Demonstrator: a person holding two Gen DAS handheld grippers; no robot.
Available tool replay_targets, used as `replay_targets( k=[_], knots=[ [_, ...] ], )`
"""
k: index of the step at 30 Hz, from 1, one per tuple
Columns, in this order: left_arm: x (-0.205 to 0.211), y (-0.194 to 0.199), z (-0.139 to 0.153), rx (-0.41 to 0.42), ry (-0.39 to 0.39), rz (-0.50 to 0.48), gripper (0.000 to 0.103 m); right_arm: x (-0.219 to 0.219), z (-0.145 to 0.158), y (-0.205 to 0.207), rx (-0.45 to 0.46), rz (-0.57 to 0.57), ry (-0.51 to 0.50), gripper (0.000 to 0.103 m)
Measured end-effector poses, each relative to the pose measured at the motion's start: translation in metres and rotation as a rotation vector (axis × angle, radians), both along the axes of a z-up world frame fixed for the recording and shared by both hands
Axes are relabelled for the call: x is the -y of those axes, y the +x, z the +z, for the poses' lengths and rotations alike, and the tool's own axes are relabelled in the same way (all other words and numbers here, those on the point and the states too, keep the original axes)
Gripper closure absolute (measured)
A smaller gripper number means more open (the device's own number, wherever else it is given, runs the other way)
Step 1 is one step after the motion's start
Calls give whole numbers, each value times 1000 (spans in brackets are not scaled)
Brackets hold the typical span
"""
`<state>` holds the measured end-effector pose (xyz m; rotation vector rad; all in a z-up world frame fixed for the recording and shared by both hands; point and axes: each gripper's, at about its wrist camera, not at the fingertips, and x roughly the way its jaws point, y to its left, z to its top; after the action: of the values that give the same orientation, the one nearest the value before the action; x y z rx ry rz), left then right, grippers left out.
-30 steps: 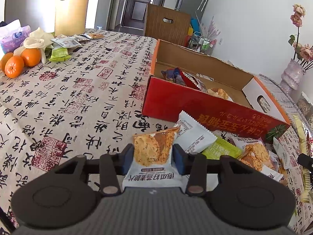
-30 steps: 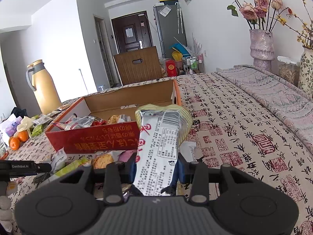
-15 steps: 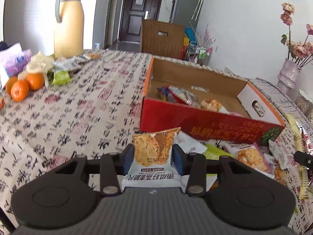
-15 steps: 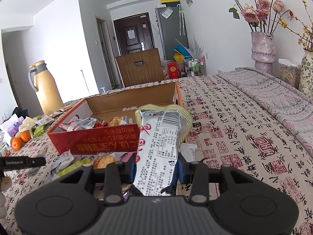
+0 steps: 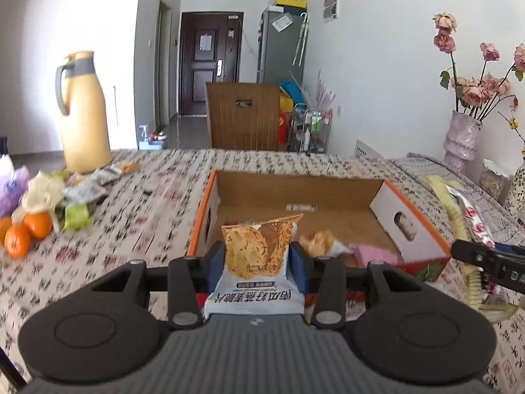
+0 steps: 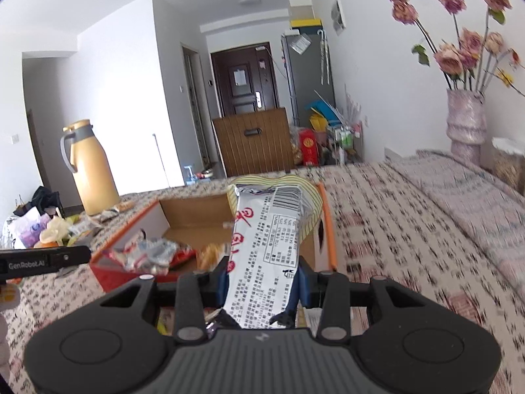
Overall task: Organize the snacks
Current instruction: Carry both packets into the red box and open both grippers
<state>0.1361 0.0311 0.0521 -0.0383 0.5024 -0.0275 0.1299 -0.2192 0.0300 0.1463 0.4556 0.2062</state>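
Observation:
My left gripper (image 5: pixel 257 264) is shut on a cracker packet (image 5: pixel 259 256), orange print above a pale blue bottom, held upright in front of the open red cardboard box (image 5: pixel 413 226). Inside the box lie a pink packet (image 5: pixel 372 253) and other snacks. My right gripper (image 6: pixel 262 277) is shut on a long silver snack packet (image 6: pixel 269 246) with a yellow striped edge, raised near the box's right end (image 6: pixel 326 223). In the left wrist view the right gripper's finger (image 5: pixel 485 259) and its packet (image 5: pixel 459 210) show at the right edge.
A yellow thermos jug (image 5: pixel 83 111) stands at the far left of the table, with oranges (image 5: pixel 28 231), tissues and loose wrappers (image 5: pixel 85 190) nearby. A vase of pink roses (image 6: pixel 466 121) stands at the right. The patterned tablecloth (image 6: pixel 410 229) spreads right of the box.
Both grippers have risen with their packets still held. The left one has swung toward the box, so its inside now lies straight ahead. The box looks closer in the right wrist view.

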Motion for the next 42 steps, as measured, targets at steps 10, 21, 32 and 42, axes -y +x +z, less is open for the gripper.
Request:
replay_targets(
  k=[10, 21, 32, 42],
  knots=[
    [31, 47, 20, 20, 73, -17, 60, -5, 15, 75, -14, 27, 41, 64],
    [49, 105, 0, -71, 125, 5, 60, -22, -8, 146, -113, 29, -8, 64],
    [45, 130, -33, -164, 143, 43, 58, -31, -42, 170, -220, 26, -56, 64],
    [29, 109, -20, -89, 136, 84, 6, -22, -29, 140, -142, 39, -40, 9]
  ],
)
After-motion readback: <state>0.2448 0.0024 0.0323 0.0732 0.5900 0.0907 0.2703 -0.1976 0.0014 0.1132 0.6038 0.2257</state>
